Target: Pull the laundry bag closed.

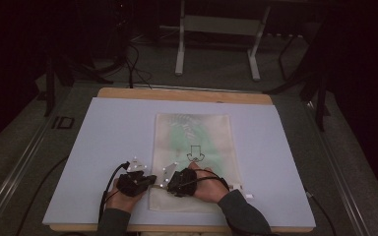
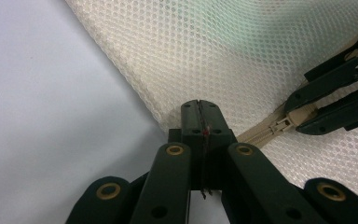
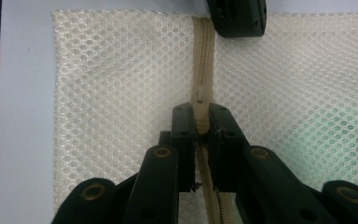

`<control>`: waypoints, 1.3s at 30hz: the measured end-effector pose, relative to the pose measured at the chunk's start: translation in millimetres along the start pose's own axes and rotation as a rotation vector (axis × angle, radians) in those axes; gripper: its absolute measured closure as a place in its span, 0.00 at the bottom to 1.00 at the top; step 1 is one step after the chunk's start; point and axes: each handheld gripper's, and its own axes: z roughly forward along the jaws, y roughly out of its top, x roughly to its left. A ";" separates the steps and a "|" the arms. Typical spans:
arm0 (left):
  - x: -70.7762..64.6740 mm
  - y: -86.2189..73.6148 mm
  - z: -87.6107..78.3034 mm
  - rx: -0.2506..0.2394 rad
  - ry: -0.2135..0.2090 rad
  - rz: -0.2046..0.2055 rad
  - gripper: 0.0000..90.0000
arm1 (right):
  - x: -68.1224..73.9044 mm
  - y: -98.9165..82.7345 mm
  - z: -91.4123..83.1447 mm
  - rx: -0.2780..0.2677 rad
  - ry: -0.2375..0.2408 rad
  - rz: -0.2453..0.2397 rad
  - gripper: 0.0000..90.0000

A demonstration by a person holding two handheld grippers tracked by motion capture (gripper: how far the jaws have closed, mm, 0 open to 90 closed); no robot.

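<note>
A pale blue mat (image 1: 108,147) covers the table. At its near edge lies a mesh laundry bag (image 1: 197,142), its zipper (image 3: 203,56) running along the near end. The right gripper (image 3: 201,122) is clenched on the zipper slider (image 3: 200,105); the left gripper (image 2: 199,116) is clamped on the bag's corner edge. Judgement: keep the corner taut and draw the slider straight along the track. The high view alone reveals green contents inside.

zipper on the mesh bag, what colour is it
Beige zipper, a shade darker than the cream mesh bag; clearest in the right gripper view.
</note>
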 end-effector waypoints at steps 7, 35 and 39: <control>-0.6 0.3 0.1 0.001 0.004 0.000 1.00 | 1.9 -0.3 -2.5 0.014 -0.003 -0.011 0.91; -1.9 1.2 0.1 0.007 0.014 0.008 1.00 | 4.4 -8.0 -8.3 0.050 -0.001 -0.019 0.91; -2.0 1.2 0.1 0.007 0.014 0.009 1.00 | 4.6 -9.1 -8.9 0.049 -0.002 -0.016 0.91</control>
